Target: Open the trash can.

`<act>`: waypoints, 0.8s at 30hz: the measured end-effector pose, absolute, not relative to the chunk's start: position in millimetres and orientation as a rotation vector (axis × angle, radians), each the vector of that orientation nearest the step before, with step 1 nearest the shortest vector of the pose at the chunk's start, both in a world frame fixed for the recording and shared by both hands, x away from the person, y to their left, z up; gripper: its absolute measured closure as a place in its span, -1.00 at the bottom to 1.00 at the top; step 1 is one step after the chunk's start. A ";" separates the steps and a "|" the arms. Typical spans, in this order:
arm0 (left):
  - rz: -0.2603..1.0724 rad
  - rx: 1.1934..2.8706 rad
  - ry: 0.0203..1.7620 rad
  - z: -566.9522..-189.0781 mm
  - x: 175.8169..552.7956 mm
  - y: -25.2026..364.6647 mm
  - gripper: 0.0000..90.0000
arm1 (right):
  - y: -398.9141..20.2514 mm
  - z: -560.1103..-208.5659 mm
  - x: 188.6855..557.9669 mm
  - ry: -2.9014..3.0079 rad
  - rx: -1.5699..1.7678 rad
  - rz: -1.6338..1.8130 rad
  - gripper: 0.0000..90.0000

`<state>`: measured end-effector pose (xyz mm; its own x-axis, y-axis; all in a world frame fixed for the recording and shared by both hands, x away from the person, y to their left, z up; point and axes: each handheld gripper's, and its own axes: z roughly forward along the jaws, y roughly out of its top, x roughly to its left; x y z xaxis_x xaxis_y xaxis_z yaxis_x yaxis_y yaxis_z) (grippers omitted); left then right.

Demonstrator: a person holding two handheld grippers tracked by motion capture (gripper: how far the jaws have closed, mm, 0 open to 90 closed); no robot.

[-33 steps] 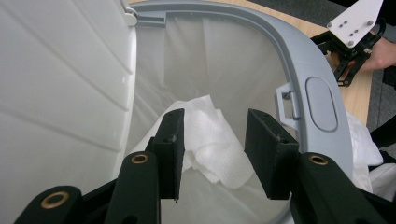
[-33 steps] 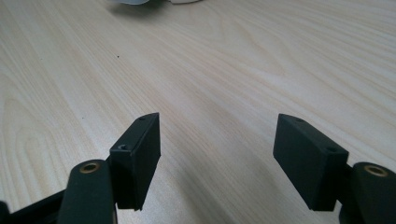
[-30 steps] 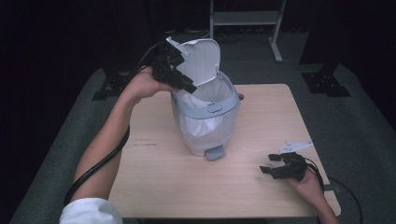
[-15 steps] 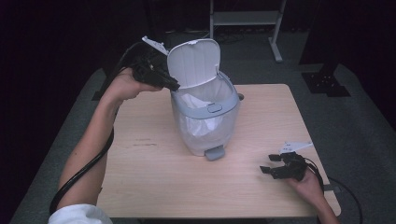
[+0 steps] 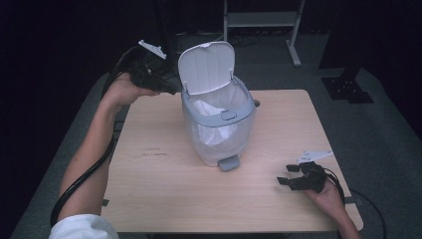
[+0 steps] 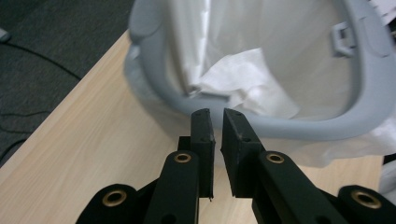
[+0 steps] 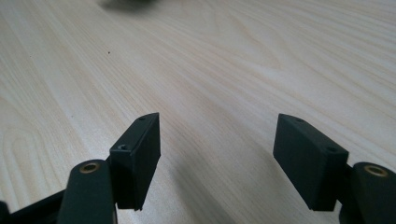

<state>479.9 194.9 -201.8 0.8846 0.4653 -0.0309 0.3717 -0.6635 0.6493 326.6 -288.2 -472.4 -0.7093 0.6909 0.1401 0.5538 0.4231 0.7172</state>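
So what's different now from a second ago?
The left gripper drew back from the bin toward the table's left edge, its jaws closing on nothing. The lid stays up, crumpled paper inside; the right gripper rests open.

I see my left gripper (image 6: 216,114) with its jaws almost together and nothing between them. Just ahead of it stands the grey bin (image 6: 261,123) on the desk (image 6: 84,140); crumpled white paper (image 6: 245,84) lies inside its white liner (image 6: 299,42).
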 end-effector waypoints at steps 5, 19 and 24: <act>0.229 2.366 0.615 -200.8 490.4 202.2 0.85 | -290.6 -472.7 327.6 2.491 1.117 1.160 -0.32; 0.251 2.311 0.661 -189.0 521.7 206.1 0.85 | -291.3 -473.4 328.2 2.490 1.124 1.156 -0.32; 0.259 2.294 0.645 -181.5 526.1 201.5 0.87 | -290.8 -473.3 328.1 2.493 1.118 1.150 -0.32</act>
